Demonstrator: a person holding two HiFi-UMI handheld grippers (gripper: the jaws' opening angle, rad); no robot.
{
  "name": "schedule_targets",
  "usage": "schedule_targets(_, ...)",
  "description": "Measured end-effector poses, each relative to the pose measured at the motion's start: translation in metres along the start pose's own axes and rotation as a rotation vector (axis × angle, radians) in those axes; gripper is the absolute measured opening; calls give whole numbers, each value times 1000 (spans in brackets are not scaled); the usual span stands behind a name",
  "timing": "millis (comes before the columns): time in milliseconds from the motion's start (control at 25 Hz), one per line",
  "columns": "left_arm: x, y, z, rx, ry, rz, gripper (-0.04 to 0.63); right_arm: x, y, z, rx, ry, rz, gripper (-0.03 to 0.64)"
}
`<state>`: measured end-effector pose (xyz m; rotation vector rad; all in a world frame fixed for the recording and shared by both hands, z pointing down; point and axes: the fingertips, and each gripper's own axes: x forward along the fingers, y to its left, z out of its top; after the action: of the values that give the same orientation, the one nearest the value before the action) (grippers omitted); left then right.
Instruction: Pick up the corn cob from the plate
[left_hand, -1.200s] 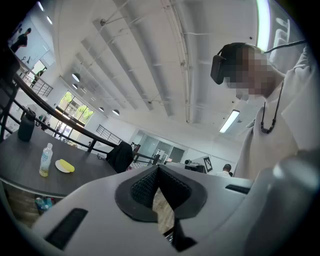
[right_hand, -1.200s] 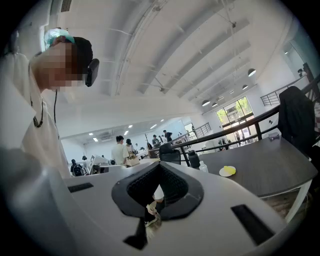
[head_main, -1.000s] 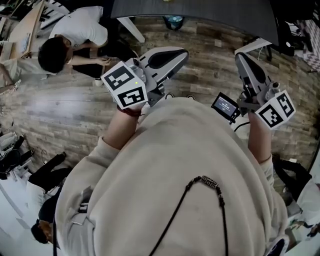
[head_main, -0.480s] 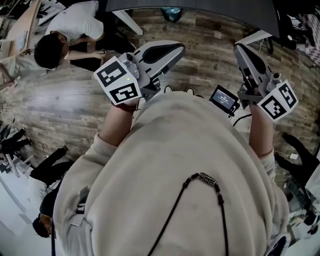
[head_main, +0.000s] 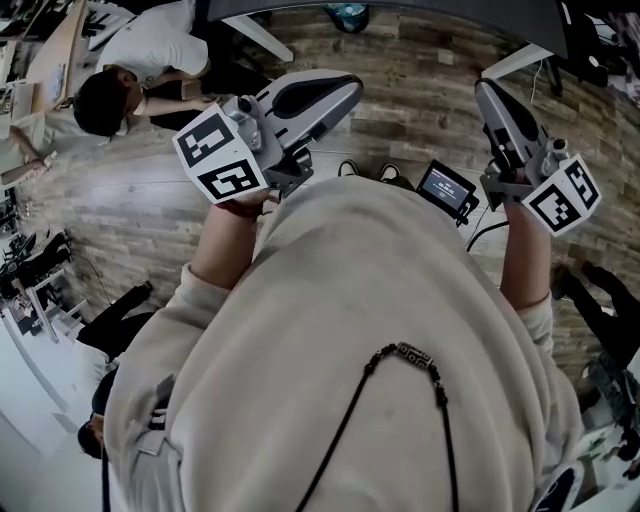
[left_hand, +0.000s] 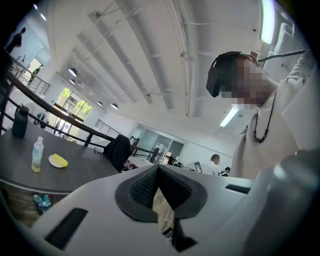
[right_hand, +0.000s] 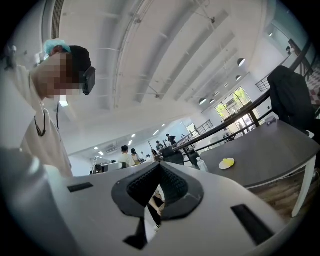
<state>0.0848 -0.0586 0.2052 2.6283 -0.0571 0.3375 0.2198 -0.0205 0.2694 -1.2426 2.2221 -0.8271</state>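
Note:
A yellow corn cob (left_hand: 60, 160) lies on a small white plate (left_hand: 51, 161) on a dark grey table (left_hand: 75, 175), far off at the left of the left gripper view. In the right gripper view the same corn cob (right_hand: 229, 161) and plate (right_hand: 223, 165) are small at the right. My left gripper (left_hand: 159, 170) is shut and holds nothing. My right gripper (right_hand: 160, 167) is likewise shut and holds nothing. In the head view the left gripper (head_main: 345, 85) and right gripper (head_main: 485, 90) are held in front of my chest, above wooden floor and short of the table's edge (head_main: 450, 15).
A clear bottle (left_hand: 37, 154) and a dark flask (left_hand: 20, 121) stand on the table near the plate. A dark jacket (left_hand: 118, 150) hangs over a chair behind it. A person (head_main: 130, 70) crouches on the floor at the left. White table legs (head_main: 260, 38) stand ahead.
In the head view both grippers have drifted a little up the picture, the left one also leftward. Their jaws stay shut, with nothing taken hold of.

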Motion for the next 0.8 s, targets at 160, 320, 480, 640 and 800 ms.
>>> schedule_targets(160,4,4,2,8,12,0,5,-6,-16,-10,34,12,18,14)
schedule_targets(320,9,20,0,-9,25,-4,5,0,-31,-8,29,23,4,14)
schedule_targets(480,9,24,-2,-17,31,-26,5,-8,-37,-1,15,8,-45,14)
schedule_targets(640,14,29,5,9,51,-73,5,-12,-41,12,4,-24,-123,14)
schedule_targets(800,13,35,16,17,38,-105,5,-9,-39,16,-3,-25,-157,14)
